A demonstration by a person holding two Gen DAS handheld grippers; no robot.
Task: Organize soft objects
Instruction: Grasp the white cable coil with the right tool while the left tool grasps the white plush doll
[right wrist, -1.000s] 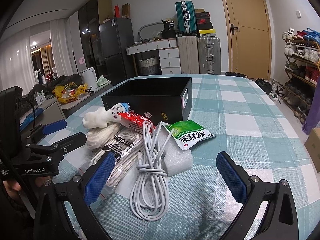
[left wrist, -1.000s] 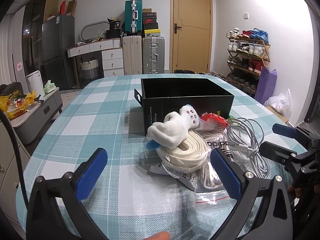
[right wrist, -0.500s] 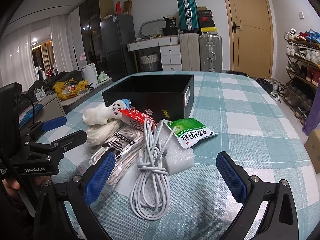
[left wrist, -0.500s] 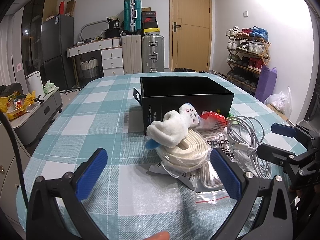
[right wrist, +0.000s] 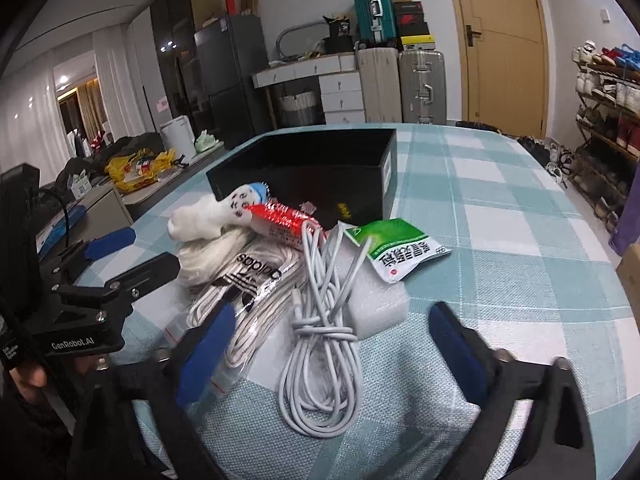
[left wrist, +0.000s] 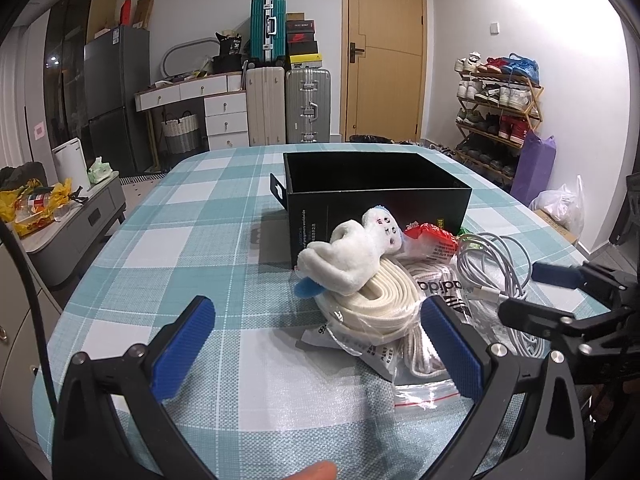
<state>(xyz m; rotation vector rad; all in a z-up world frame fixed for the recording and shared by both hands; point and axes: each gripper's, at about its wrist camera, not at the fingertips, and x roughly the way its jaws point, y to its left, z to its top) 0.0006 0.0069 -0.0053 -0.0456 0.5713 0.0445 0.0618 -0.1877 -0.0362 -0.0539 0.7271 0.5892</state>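
Note:
A pile lies in front of an open black box (left wrist: 376, 196) (right wrist: 320, 168) on the checked tablecloth. On top is a white plush toy (left wrist: 352, 256) (right wrist: 216, 212), resting on a rolled white strap (left wrist: 380, 304). Beside them are a bagged white cord with black print (right wrist: 248, 284), a red packet (right wrist: 280, 220), a white cable (right wrist: 324, 320), a foam pad (right wrist: 380, 304) and a green packet (right wrist: 400, 248). My left gripper (left wrist: 316, 344) is open and empty, just short of the pile. My right gripper (right wrist: 332, 356) is open and empty over the cable's near end.
The table (left wrist: 168, 248) drops off on the left toward a low grey cabinet (left wrist: 80, 216). A shoe rack (left wrist: 496, 120) stands to the right. Suitcases (left wrist: 288, 108) and a door (left wrist: 384, 52) are at the back.
Both grippers have moved slightly closer to the pile, the right one more so. Both stay open. The objects have not moved.

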